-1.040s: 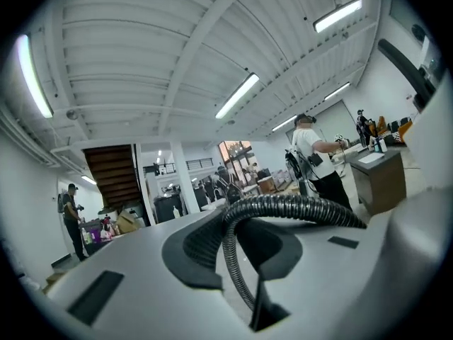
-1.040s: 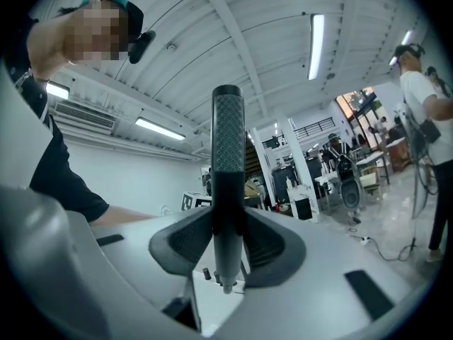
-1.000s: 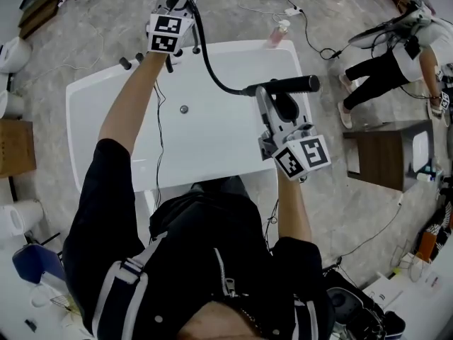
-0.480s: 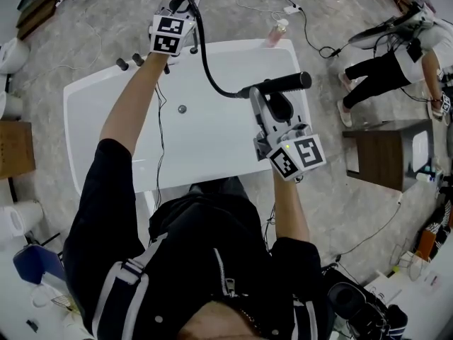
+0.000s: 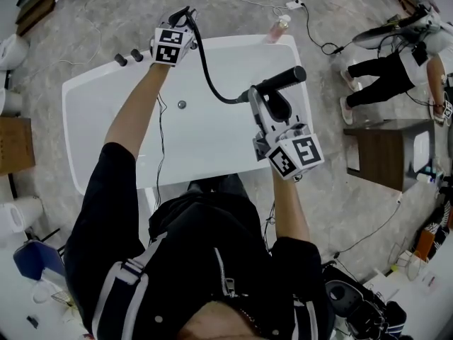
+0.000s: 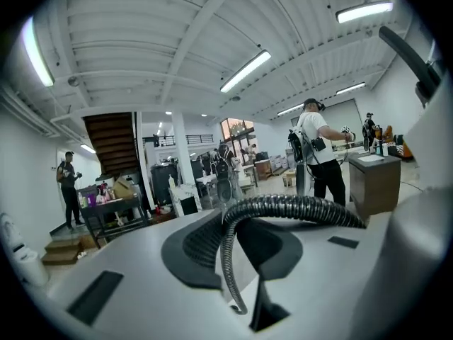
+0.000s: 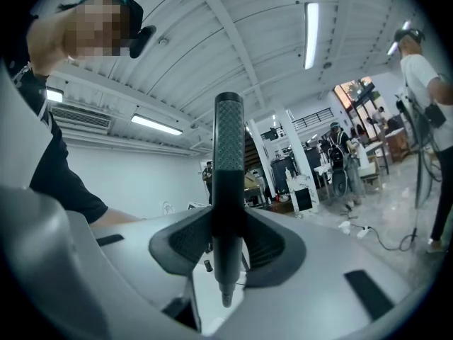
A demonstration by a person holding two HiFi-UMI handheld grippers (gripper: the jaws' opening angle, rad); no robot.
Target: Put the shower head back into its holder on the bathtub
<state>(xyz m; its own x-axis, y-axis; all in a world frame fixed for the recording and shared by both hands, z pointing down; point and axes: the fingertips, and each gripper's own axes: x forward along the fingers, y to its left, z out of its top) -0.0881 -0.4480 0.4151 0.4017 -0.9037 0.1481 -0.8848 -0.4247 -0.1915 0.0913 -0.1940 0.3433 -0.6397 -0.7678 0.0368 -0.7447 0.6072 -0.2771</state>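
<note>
The black shower head [image 5: 279,82] lies crosswise over the right part of the white bathtub [image 5: 106,140]. My right gripper [image 5: 259,96] is shut on its handle. In the right gripper view the handle [image 7: 228,161] stands upright between the pads. A ribbed dark hose [image 5: 207,69] curves from the handle to the far rim, where my left gripper [image 5: 185,14] is shut on it. In the left gripper view the hose [image 6: 283,205] arcs out of the closed left gripper [image 6: 230,243]. I cannot pick out the holder.
Two dark faucet knobs [image 5: 127,57] sit on the far left rim, and a drain [image 5: 182,105] lies in the tub floor. A pink bottle [image 5: 279,28] stands at the far right corner. A person [image 5: 386,69] and a wooden stand [image 5: 386,154] are to the right. Cables trail on the floor.
My left gripper has sunk toward the tub's far rim with the hose. The shower head's free end has swung slightly farther away. The right gripper has barely shifted.
</note>
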